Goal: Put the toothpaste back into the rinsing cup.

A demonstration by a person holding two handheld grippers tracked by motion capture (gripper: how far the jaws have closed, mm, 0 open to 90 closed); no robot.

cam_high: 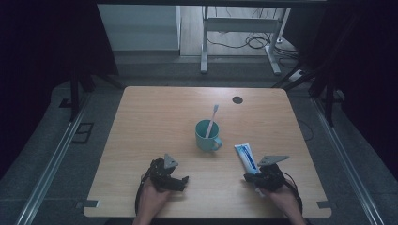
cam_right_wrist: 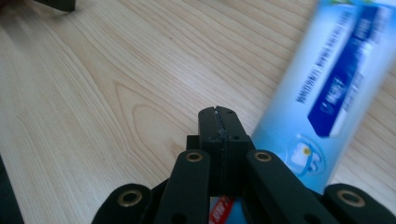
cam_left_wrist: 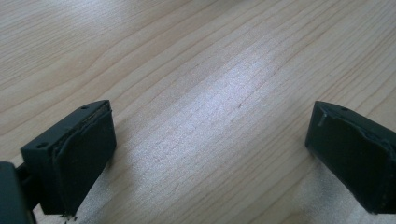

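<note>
Two grippers near worktop [cam_high: 141,117] front edge: left gripper [cam_high: 180,180] jaws spread, right gripper [cam_high: 251,178] jaws clenched beside toothpaste tube [cam_high: 246,156]; bare wood between.

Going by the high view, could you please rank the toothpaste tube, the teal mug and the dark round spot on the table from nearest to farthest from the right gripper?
From the right gripper:
1. Toothpaste tube, right beside it.
2. Teal mug, mid-table, toward the left.
3. Dark round spot, near the far edge.
</note>
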